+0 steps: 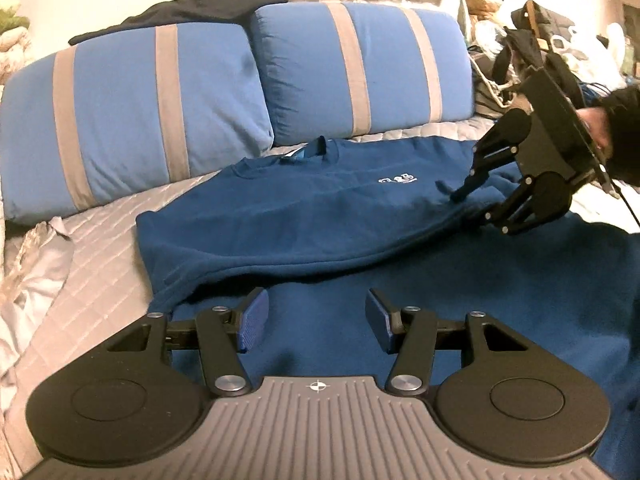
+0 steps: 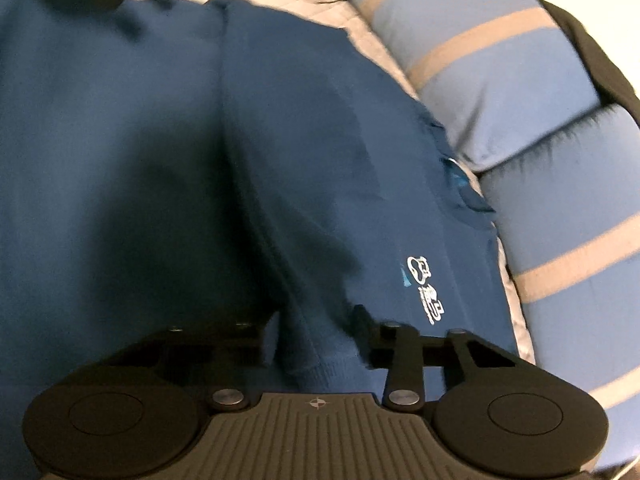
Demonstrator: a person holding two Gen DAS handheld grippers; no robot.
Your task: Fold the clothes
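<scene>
A dark blue sweatshirt (image 1: 320, 208) with a small white chest logo (image 1: 398, 179) lies on the bed, one part folded over its body. My left gripper (image 1: 316, 320) is open and empty, low over the near blue cloth. My right gripper (image 1: 470, 202) is at the sweatshirt's right side, fingers spread with a fold of cloth between them. In the right wrist view, blurred, a ribbed edge of the sweatshirt (image 2: 316, 360) sits between the open fingers of my right gripper (image 2: 316, 336), and the logo (image 2: 426, 288) shows to the right.
Two blue pillows with grey stripes (image 1: 160, 112) stand behind the sweatshirt on a grey quilted bedcover (image 1: 92, 248). A dark garment (image 1: 180, 8) lies on top of them. Cluttered items (image 1: 540, 40) stand at the far right.
</scene>
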